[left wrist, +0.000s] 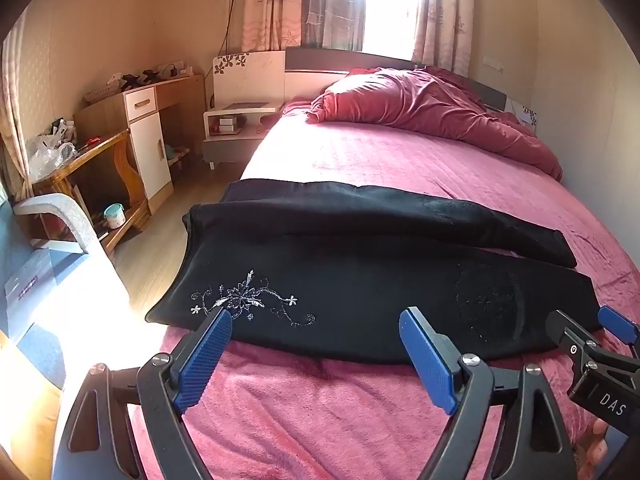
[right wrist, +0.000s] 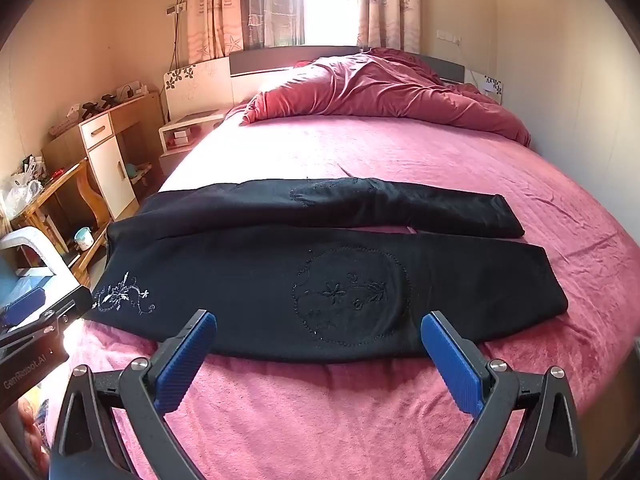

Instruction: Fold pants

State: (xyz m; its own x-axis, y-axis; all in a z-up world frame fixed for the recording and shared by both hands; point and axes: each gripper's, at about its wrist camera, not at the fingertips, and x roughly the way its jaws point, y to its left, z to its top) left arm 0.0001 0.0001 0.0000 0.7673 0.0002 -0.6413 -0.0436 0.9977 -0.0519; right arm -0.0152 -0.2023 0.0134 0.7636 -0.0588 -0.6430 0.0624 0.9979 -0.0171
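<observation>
Black pants (left wrist: pixel 360 276) with silver flower embroidery near the waist lie flat across the pink bed (left wrist: pixel 400 160), waist at the left edge, both legs running right. They also show in the right wrist view (right wrist: pixel 320 264). My left gripper (left wrist: pixel 316 320) is open and empty, hovering just before the near edge of the pants by the waist. My right gripper (right wrist: pixel 320 324) is open and empty, just before the near leg at its round stitched patch. The right gripper also shows in the left wrist view (left wrist: pixel 592 332).
A rumpled red duvet (left wrist: pixel 432 104) lies at the head of the bed. Left of the bed stand a bedside table (left wrist: pixel 236 124), a wooden cabinet (left wrist: pixel 148 128), a desk with clutter (left wrist: pixel 88 160) and a chair (left wrist: pixel 60 216). A wall runs along the bed's right side.
</observation>
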